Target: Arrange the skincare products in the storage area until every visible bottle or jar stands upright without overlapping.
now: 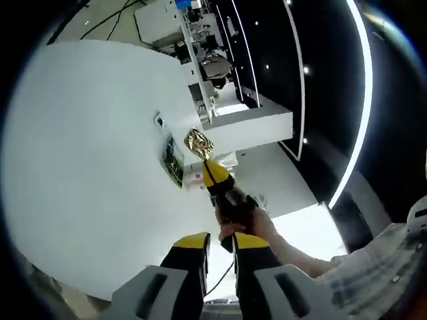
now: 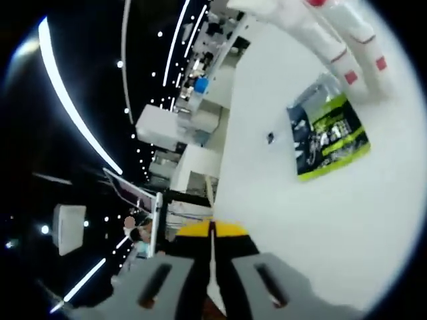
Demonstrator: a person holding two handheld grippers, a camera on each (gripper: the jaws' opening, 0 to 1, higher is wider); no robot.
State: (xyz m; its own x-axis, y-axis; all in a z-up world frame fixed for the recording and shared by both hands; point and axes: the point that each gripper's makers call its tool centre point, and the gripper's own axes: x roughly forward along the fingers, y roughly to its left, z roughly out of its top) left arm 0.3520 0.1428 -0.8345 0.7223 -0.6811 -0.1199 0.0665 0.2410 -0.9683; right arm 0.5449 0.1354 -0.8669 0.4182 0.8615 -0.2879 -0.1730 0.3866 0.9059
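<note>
In the left gripper view a green and black packet (image 1: pixel 173 162) lies flat on the white table (image 1: pixel 87 167), with a small white and red box (image 1: pixel 195 179) beside it. A shiny gold item (image 1: pixel 198 142) sits just past the tip of my right gripper (image 1: pixel 215 172), which a hand (image 1: pixel 248 223) holds; whether they touch is unclear. My left gripper (image 1: pixel 221 243) stands open with nothing between its jaws. In the right gripper view my right gripper (image 2: pixel 212 230) is shut, jaws pressed together. The packet (image 2: pixel 327 137) lies ahead to the right, below white tubes with red labels (image 2: pixel 333 40).
A white counter block (image 1: pixel 253 127) stands past the table's edge, with cluttered shelves (image 1: pixel 200 40) behind it. The same block (image 2: pixel 173 123) appears in the right gripper view. A dark room with light strips surrounds the table. A person's pale sleeve (image 1: pixel 373 267) reaches in from the lower right.
</note>
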